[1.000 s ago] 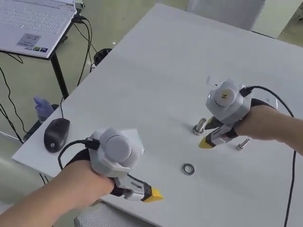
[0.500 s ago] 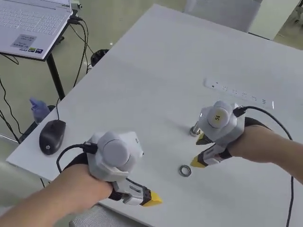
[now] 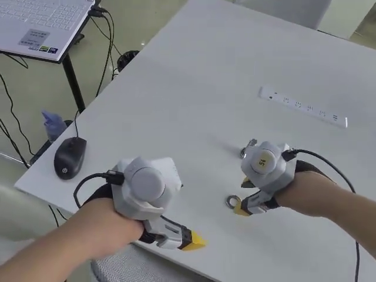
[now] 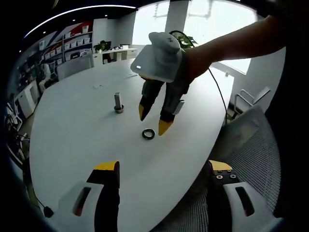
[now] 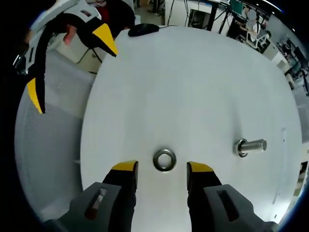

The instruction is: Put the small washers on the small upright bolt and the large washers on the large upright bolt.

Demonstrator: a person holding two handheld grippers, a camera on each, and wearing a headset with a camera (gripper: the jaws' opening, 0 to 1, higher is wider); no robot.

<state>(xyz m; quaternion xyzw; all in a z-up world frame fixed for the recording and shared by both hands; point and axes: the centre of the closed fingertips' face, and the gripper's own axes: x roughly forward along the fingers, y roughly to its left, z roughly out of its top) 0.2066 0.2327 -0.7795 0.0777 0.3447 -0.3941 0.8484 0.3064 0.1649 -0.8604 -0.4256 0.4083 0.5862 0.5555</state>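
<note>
R gripper (image 5: 162,167) is spread open, tips down near the white table (image 3: 194,88), w/ a washer (image 5: 164,160) lying flat btwn the jaws, gap on each side, not pinched. An upright bolt (image 4: 118,103) stands near the washer, apart from it. L gripper (image 4: 163,166) is open wide too, holding nothing, at the table's near edge, well apart from washer & bolt.
</note>
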